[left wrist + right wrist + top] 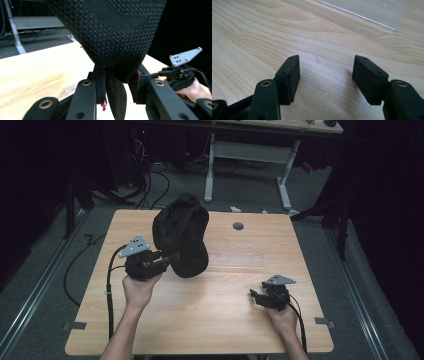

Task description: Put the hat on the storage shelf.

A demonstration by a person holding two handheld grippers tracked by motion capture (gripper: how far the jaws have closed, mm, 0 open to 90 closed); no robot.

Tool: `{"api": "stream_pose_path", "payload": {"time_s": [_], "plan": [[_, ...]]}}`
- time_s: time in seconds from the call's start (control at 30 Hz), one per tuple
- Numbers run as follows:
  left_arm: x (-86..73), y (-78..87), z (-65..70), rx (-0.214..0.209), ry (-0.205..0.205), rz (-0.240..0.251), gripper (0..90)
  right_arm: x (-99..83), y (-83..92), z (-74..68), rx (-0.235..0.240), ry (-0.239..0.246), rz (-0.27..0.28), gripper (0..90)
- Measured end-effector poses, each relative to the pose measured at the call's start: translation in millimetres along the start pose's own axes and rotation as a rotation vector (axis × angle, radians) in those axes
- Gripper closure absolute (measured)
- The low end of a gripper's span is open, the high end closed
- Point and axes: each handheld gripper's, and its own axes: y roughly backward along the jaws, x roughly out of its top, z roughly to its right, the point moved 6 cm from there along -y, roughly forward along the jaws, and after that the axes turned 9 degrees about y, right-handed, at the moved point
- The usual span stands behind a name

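Nearest the person, the right gripper (pixel 256 296) rests low over the light wooden tabletop (pixel 220 320), its jaws standing apart with nothing but bare wood grain between them. A clear plastic sheet (pixel 372 10) lies on the wood just beyond it.

Farther in, the left gripper (pixel 172 257) is clamped on the lower edge of a black knitted mesh fabric bag (pixel 181 235), with the cloth bunched between its pads (pixel 100 82). The bag hangs lifted above the tabletop and stands up and away from that gripper toward the far edge, its long axis running roughly from the clamped edge to its rounded top. It lies to the left of and beyond the free right gripper, well apart from it, so any second hold would likely call for a reach across.

Beyond the bag, a small grey round grommet (pixel 238 226) sits in the tabletop near its far edge.
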Motion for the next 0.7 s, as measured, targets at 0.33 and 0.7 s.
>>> {"api": "stream_pose_path", "payload": {"time_s": [0.33, 0.7], "plan": [[10.4, -12.4, -6.5, 0.041, -0.061, 0.041, 70.0, 0.0, 0.1, 0.2, 0.000, 0.001, 0.000, 39.4], [12.3, -32.8, -15.8, 0.093, -0.118, 0.039, 70.1, 0.0, 0.1, 0.2, -0.001, 0.001, 0.000, 39.3]]}}
